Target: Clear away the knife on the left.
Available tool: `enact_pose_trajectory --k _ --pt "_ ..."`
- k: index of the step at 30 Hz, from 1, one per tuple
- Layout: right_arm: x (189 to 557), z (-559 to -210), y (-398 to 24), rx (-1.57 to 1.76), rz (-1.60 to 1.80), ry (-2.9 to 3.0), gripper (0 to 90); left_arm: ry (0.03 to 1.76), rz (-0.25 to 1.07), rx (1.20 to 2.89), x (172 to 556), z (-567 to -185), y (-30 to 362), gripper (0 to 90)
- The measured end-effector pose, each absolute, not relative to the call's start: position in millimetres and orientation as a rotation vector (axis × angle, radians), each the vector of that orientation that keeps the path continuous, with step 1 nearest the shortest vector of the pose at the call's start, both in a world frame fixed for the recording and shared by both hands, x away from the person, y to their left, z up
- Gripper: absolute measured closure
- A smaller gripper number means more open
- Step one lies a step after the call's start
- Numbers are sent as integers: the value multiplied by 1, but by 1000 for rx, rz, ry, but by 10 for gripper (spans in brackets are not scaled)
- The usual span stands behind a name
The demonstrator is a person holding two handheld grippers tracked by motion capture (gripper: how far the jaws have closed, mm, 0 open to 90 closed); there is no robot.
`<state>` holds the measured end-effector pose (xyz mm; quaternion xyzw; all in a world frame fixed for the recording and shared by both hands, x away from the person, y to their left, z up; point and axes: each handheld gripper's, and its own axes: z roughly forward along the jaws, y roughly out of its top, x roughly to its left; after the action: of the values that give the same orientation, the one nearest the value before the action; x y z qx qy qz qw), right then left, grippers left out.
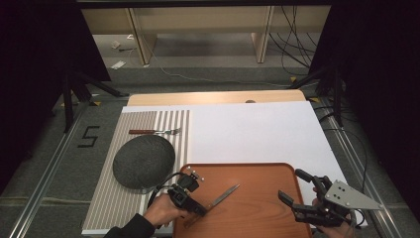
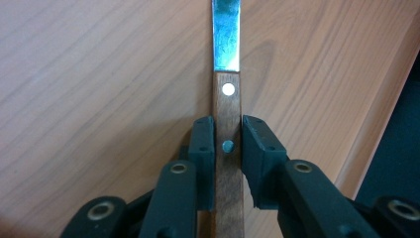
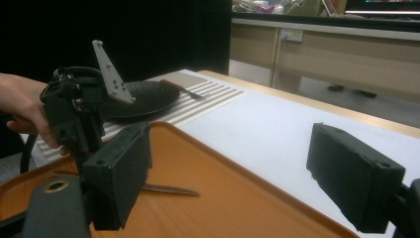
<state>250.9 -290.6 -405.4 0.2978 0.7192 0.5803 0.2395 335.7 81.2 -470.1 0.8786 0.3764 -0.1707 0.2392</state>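
Note:
A knife with a wooden handle [image 2: 227,99] lies flat on the brown tray [image 1: 247,166], its blade [image 1: 225,193] pointing to the far right. My left gripper [image 1: 200,208] is low over the tray's near left part. Its jaws [image 2: 228,134] flank the handle closely, with a thin gap at the right pad [image 2: 257,144], so the grip looks loose. My right gripper [image 1: 291,184] stands wide open at the tray's right rim with nothing between its fingers [image 3: 233,168]. From there the left gripper [image 3: 74,114] and the blade tip [image 3: 171,189] are in view.
A dark round plate [image 1: 143,161] sits on a striped mat [image 1: 114,203] left of the tray, with a fork [image 1: 153,131] lying beyond it. A white board [image 1: 247,129] covers the table behind the tray. The table's right edge is close to my right gripper.

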Motion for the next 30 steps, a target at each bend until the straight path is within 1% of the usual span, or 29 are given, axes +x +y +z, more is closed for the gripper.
enact_pose_trajectory --k 1,2,3,5,7,8,9,10,11,12,13,16,18,19,22,25,30 --pt "251 -405 -291 814 1588 1969 185 1019 -470 2390 336 -469 81 644" --pt "251 -405 -291 814 1588 1969 185 1019 -470 2390 336 -469 81 612" --pt "251 -405 -291 816 1588 1969 185 1007 -438 2385 335 -466 80 558" --pt "251 -406 -290 816 1587 1970 185 924 -320 2405 331 -457 75 495" --pt "251 -406 -290 815 1587 1970 185 883 -257 2420 327 -453 69 430" --pt "251 -406 -290 815 1587 1970 185 883 -257 2420 327 -453 69 410" --pt "251 -406 -290 817 1587 1971 185 810 -218 2434 323 -448 62 402" --pt "251 -406 -290 817 1587 1971 185 810 -218 2434 323 -448 62 400" --pt "251 -406 -290 815 1586 1971 185 753 -181 2448 319 -446 55 399" --pt "251 -406 -290 815 1586 1971 185 753 -181 2448 319 -446 55 402" --pt "251 -406 -290 815 1585 1973 185 706 -162 2467 316 -445 47 423" --pt "251 -406 -290 816 1586 1973 185 647 -158 2497 314 -445 38 540" --pt "251 -406 -290 815 1586 1973 185 622 -152 2513 314 -447 34 628" --pt "251 -405 -290 815 1586 1973 185 588 -144 2534 315 -449 29 688" --pt "251 -406 -290 815 1587 1972 185 575 -151 2564 317 -452 25 798" --pt "251 -406 -290 814 1588 1973 185 566 -158 2594 320 -458 21 885" --pt "251 -405 -290 812 1589 1971 185 577 -170 2603 322 -461 20 898"
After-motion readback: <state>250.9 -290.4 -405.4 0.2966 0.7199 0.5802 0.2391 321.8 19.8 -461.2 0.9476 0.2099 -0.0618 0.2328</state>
